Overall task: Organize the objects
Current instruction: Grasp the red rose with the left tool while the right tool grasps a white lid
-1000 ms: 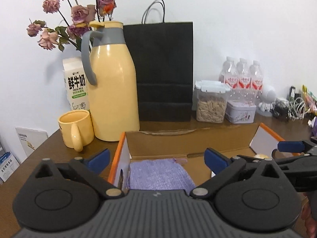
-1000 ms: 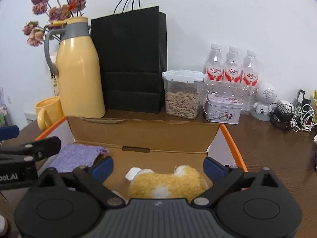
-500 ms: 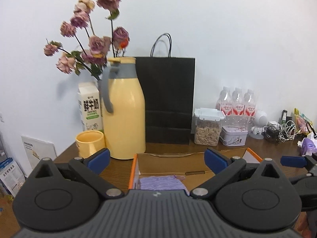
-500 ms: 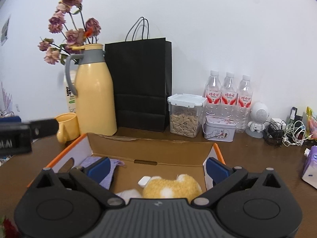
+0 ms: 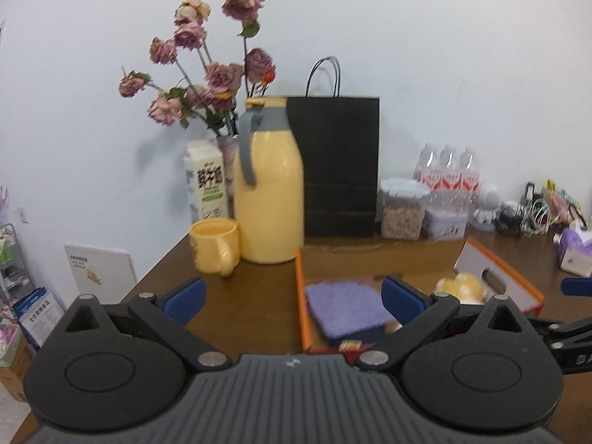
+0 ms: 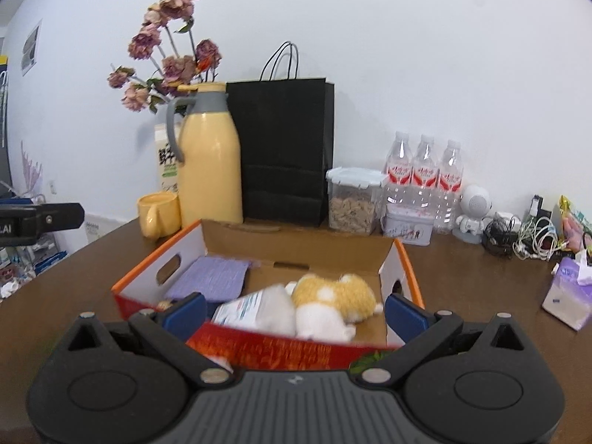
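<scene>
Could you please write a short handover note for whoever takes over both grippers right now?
Left gripper: jaws open, empty, above the table's left part beside the box.
Right gripper: jaws open, empty, over the near edge of the box.
In the box: purple cloth at left, plush toy at right, white packet at front.
Done: these three are packed.
Left: unclear; mug, flask and the rest stand outside.
</scene>
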### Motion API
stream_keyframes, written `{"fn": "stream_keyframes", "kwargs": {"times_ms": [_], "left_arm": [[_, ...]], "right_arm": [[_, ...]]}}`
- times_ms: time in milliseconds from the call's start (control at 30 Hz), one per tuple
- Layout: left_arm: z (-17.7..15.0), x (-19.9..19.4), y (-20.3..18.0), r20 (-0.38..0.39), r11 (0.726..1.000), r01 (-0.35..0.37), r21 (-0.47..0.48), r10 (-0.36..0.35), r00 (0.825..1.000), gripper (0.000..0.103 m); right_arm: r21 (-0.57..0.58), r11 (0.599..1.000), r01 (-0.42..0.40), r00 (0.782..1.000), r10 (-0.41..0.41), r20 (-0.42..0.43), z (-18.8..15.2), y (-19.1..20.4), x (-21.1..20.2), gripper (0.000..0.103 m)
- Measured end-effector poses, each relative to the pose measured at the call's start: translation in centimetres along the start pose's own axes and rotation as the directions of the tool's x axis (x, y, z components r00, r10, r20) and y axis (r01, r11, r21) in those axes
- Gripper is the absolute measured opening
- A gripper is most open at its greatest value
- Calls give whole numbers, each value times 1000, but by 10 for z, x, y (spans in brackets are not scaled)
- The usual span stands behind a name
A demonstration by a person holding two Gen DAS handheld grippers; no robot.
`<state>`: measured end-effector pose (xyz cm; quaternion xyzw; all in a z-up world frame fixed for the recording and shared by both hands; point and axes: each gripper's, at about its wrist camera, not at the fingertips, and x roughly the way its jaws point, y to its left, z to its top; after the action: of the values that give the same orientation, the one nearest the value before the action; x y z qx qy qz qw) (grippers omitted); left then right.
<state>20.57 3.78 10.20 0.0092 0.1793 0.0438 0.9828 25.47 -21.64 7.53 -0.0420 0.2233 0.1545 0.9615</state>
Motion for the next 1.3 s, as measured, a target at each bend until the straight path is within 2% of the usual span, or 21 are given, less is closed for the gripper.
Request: {"fn": "stream_keyframes", "kwargs": {"times_ms": [267, 500, 833, 1033, 1100, 1200, 1233, 1267, 1300], "left_arm": [[-40, 0, 22, -123, 1000, -12, 20, 15, 992, 103], [-84, 7, 35, -256, 1000, 28, 10, -25, 966, 103], [-104, 25, 36, -292, 999, 34, -25, -40, 955, 103], [-107, 31, 40, -295, 998, 27, -59, -44, 955, 102], [-107, 30, 42, -286, 997, 40, -73, -59, 957, 95], [-107, 30, 42, -281, 994, 71, -82, -91, 955, 75], [-108, 29, 42, -282, 993, 83, -82, -103, 954, 61], [-108, 29, 41, -284, 993, 88, -81, -108, 953, 53], [-108, 29, 41, -286, 993, 90, -79, -109, 952, 51]], "right_arm": [[-12, 1000, -17, 995, 16, -97, -40, 4, -11, 103], [-29, 999, -43, 982, 37, -186, -76, 4, -16, 103], [-46, 991, -127, 965, 113, -235, -100, 17, -17, 103], [-51, 989, -142, 961, 126, -248, -102, 26, -7, 93], [-51, 987, -152, 959, 135, -250, -103, 28, -5, 89], [-49, 985, -165, 958, 148, -247, -103, 31, -3, 78], [-47, 985, -169, 957, 153, -245, -104, 32, -2, 75], [-47, 984, -170, 959, 154, -240, -103, 33, -2, 70], [-46, 984, -173, 959, 157, -236, -103, 34, -3, 68]]}}
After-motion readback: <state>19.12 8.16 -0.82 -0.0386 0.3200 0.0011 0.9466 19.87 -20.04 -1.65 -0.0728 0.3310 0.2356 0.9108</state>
